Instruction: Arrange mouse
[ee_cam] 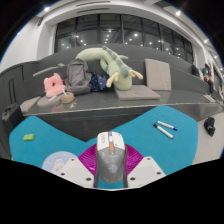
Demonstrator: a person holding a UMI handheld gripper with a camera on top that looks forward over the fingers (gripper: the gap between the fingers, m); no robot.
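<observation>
Your jaws hold the grey-white plastic computer mouse (111, 157) above the teal mat (60, 135); placing it on the surface remains.

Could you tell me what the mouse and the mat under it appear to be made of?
The mouse looks like hard plastic: a smooth, light grey moulded shell with a faint sheen and an orange wheel. The mat seems to be thin flexible rubber or fabric, hard to say which: flat, matte teal with a magenta patch. The mouse sits between the fingers, which appear to press its sides.
</observation>
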